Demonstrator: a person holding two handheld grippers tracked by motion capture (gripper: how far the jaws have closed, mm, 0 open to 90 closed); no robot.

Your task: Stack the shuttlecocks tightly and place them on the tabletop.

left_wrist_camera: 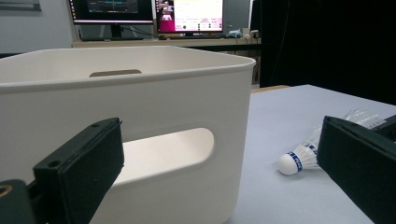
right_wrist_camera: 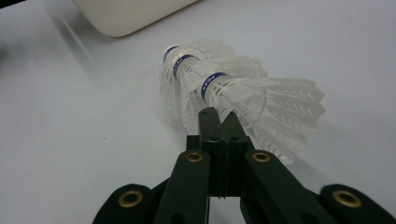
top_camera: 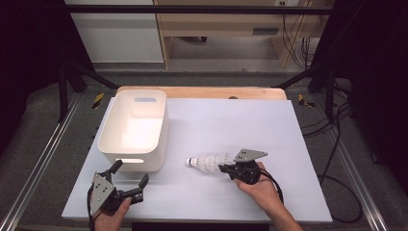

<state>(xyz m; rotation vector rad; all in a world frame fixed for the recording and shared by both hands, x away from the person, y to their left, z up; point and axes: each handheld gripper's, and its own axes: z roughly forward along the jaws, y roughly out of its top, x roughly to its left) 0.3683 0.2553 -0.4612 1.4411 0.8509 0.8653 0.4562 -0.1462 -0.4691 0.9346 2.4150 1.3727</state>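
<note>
Shuttlecock stack [right_wrist_camera: 219,88] feather edge pinched in right gripper [right_wrist_camera: 219,122]; contact hidden.

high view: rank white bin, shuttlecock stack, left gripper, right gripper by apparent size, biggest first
1. white bin, by far the largest.
2. left gripper, jaws spread wide.
3. right gripper and shuttlecock stack: they look much alike, so I won't rank them; the gripper, shut on the stack's skirt end, also overlaps it.

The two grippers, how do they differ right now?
The left gripper has its jaws spread wide and holds nothing, pointing at the white bin. The right gripper has its jaws closed on the feather skirt of the stacked shuttlecocks. Both are black, hand-held, and low over the table.
</note>
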